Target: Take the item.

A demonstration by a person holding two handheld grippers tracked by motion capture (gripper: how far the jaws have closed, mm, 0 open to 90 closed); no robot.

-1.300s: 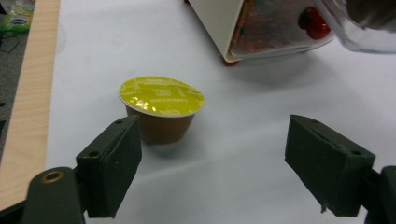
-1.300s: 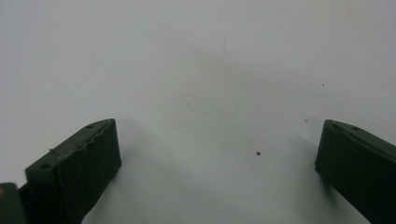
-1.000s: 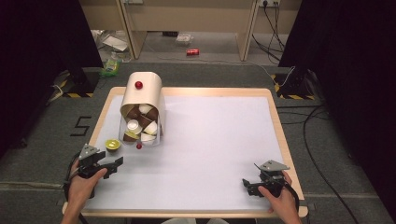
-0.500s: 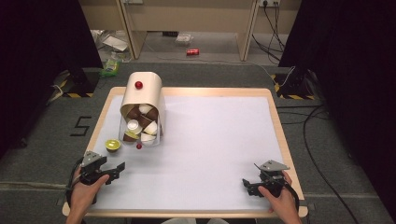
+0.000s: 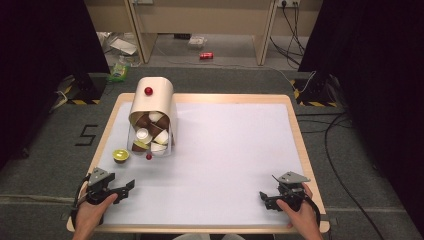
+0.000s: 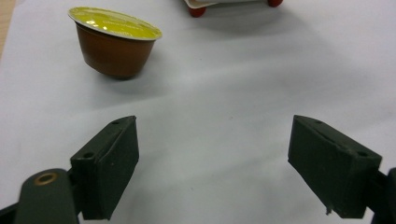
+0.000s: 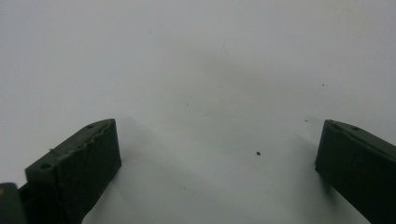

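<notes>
High view looked forward and down over the table [image 5: 295, 130]; gripper views sat low; capsule [image 5: 120, 155] [image 6: 114, 42] shared.

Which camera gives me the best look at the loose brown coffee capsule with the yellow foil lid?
The left gripper view: the brown coffee capsule with the yellow foil lid sits close and large there, lid up, ahead of the open tongs. The high view shows it small, on the white table sheet beside the tipped beige capsule holder. The right gripper view faces bare sheet.

a lone capsule [image 5: 120, 155] lies on the table [image 5: 230, 150] just left of the tipped holder [image 5: 152, 115] of capsules.
</notes>
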